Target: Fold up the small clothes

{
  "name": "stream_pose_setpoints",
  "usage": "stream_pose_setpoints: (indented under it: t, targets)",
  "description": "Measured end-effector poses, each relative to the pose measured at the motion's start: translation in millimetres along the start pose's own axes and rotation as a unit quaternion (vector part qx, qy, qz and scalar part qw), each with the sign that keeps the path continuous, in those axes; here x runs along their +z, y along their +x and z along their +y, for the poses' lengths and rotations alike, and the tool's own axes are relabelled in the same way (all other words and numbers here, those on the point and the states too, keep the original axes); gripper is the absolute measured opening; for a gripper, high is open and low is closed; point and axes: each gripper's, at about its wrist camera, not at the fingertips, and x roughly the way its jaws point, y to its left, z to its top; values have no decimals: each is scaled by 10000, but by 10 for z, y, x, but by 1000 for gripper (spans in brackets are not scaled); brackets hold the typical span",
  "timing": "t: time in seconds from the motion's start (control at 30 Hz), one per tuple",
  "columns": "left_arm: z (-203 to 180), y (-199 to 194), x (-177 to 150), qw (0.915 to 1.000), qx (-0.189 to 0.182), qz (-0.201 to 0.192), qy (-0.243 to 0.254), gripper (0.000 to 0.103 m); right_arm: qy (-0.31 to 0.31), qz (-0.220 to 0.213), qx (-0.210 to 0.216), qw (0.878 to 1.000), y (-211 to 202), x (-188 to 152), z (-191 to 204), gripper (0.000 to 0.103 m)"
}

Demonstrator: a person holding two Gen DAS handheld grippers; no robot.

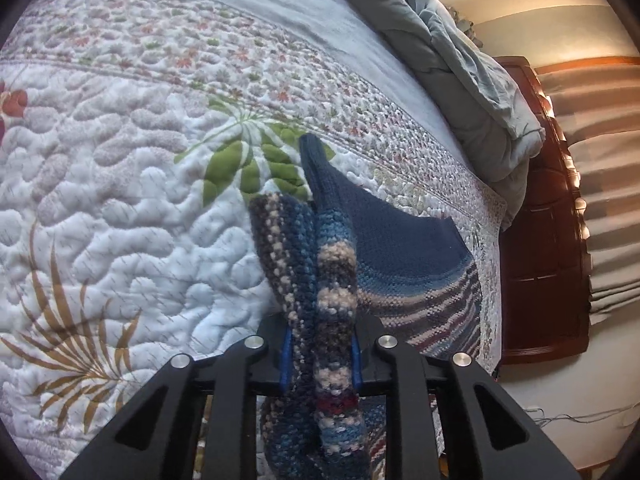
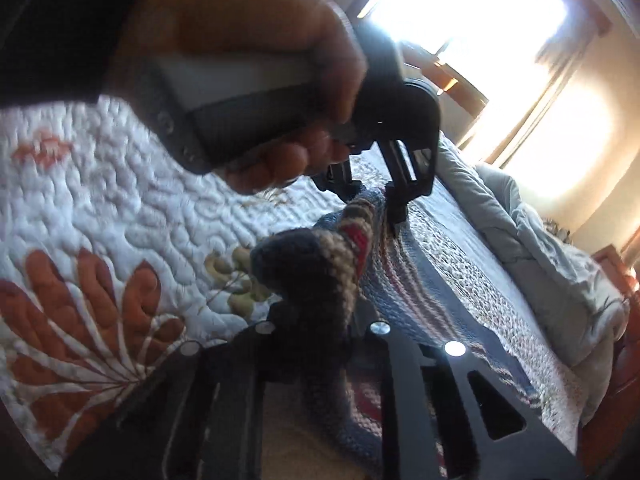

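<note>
A: What did the left gripper hold?
B: It pinched the knitted top, lifting one edge off the quilt.
A: And the right gripper?
B: Pinched shut on another edge, ready for folding, I think.

Blue striped knit garment, bunched at two raised corners, drapes onto the quilt.

Knit garment is showing coarse, nubbly wool-like yarn, matt, blue with beige and red stripes. Quilt is looking like soft puffy stitched cotton, matt. Duvet is reading as smooth crumpled cloth. Footboard is shining as glossy dark wood. Left gripper is showing matt black plastic with shiny metal bolts; right gripper the same.
</note>
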Motion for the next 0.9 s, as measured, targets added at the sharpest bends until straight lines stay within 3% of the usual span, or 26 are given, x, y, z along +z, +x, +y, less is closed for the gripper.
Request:
stream_pose_setpoints:
  t: [0.23,0.5,0.9]
  targets:
    - [-716,-266,56,9988,373,-194,258,20,1064,-317,231,9935,-469,32,-643,11]
    - [-1531,-261,125,9936,972,-309,489,20,2221,-689,583,9708,-759,-108,-1370,11]
    - [-2569,84,110,9857,1363,-267,954,20,2991,-933,712,9470,-1001,-472,-2047,11]
